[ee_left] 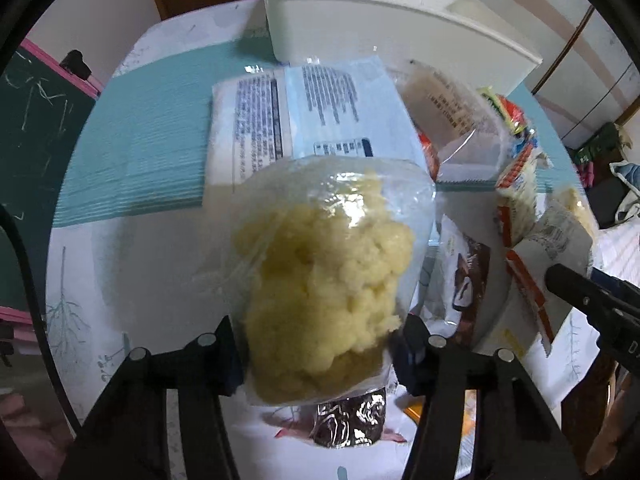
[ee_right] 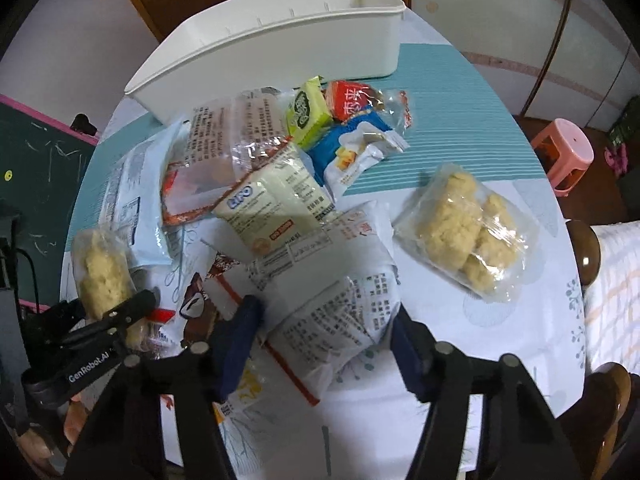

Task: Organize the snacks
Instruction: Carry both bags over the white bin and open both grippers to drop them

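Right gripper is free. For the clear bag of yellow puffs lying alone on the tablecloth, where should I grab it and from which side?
Take the clear bag of yellow puffs by its flat sealed edge nearest the right gripper, coming down from above with the open jaws across that edge. It lies flat, apart from the snack pile, so that side looks unobstructed, and the lumpy middle could crush.

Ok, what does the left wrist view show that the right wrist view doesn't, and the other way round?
Only the left wrist view shows, close up, the left gripper with its jaws shut on the clear bag of yellow puffs, and a foil packet below it.

Only the right wrist view shows the second bag of puffs lying alone on the table, the green packet, the pink stool, and the right gripper open over a white printed packet.

Both show the white bin and the pale blue packet.
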`<state>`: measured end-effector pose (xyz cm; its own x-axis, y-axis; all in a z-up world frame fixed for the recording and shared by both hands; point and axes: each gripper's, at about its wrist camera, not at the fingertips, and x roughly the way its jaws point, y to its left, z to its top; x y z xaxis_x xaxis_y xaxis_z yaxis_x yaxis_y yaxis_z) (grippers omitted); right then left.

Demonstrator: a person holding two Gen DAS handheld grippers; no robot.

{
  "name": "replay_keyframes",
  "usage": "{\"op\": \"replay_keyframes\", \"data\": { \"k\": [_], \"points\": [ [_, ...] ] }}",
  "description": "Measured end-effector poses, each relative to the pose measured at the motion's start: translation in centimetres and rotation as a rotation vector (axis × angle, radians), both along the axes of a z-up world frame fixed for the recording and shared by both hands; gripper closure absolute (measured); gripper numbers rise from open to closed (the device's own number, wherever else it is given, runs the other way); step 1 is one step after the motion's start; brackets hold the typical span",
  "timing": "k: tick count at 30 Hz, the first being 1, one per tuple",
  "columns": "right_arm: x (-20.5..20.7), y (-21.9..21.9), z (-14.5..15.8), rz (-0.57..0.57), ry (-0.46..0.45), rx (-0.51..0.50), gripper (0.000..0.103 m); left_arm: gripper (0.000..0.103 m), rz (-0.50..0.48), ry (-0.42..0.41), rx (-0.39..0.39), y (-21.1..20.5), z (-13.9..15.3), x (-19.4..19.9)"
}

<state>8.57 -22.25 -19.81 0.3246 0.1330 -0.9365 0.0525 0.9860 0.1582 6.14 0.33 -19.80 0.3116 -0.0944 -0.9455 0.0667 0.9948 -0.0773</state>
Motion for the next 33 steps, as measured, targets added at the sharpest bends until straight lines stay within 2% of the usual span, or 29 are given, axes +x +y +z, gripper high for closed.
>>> {"op": "replay_keyframes", "data": {
  "k": [9, 18, 25, 29, 33],
  "points": [
    [-1.9, -0.6, 5.3, 0.032, -0.143, 0.016, 0.047, 0.047, 0.0, -0.132, 0.009, 1.3, 5.3, -1.5],
    [-2.2, -0.3, 12.4, 0.095, -0.295, 0.015, 0.047, 0.047, -0.046, -0.28, -0.012, 1.2, 13.5, -1.0],
    [2.0, 0.7, 19.6, 0.127, -0.452, -0.05, 0.046, 0.047, -0.089, -0.443, 0.02, -0.7, 21.2, 3.1],
    [5.7, 0.7, 22.9, 0.103, -0.525, -0.069, 0.046, 0.047, -0.079, -0.52, 0.058, -1.7, 24.3, 5.9],
    [9.7, 0.6, 24.6, 0.067, -0.558, -0.084, 0.045, 0.047, -0.058, -0.572, 0.067, -2.2, 26.2, 9.1]
  ]
}}
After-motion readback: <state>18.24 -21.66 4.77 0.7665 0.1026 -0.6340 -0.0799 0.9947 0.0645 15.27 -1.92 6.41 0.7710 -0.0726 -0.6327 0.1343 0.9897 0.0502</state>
